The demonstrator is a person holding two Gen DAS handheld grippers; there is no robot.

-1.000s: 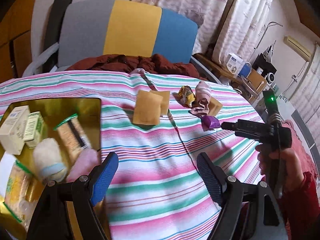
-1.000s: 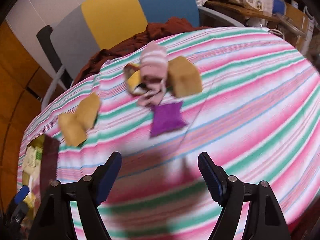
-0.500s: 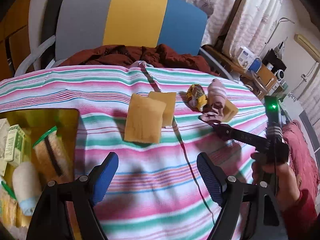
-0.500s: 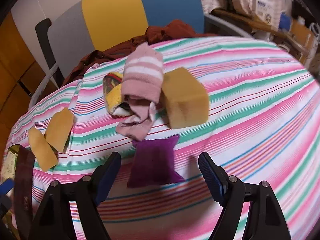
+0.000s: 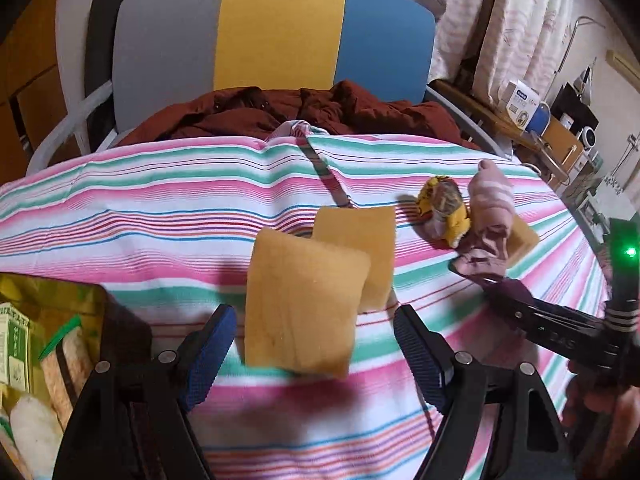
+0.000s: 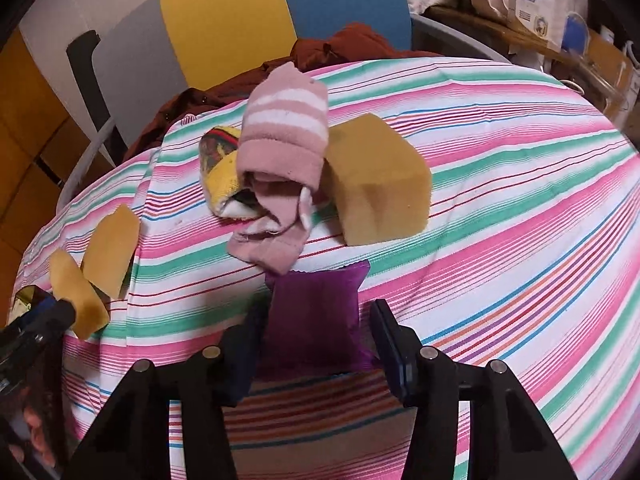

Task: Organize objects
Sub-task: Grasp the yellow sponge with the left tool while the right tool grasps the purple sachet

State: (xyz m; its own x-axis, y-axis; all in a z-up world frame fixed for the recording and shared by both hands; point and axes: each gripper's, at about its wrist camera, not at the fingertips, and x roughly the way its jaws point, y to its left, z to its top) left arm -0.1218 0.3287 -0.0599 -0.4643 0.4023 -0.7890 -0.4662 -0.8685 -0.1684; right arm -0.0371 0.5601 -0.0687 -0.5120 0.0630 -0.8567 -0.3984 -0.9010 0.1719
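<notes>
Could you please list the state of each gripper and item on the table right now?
Left gripper: open, fingers either side of the near sponge, not touching.
Right gripper: closing around the purple pouch.
Near sponge: flat, overlapping the far sponge.
Purple pouch: flat between the fingers.
Pink sock: crumpled, draped on the yellow sock.
Sponge block: resting beside the pink sock.
Tray: filled with packets.

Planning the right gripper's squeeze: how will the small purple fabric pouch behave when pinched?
The purple fabric pouch looks pillowy and soft, so it will likely compress between the right gripper fingers. Probably light. Lying flat on the striped tablecloth, it shouldn't roll.
</notes>
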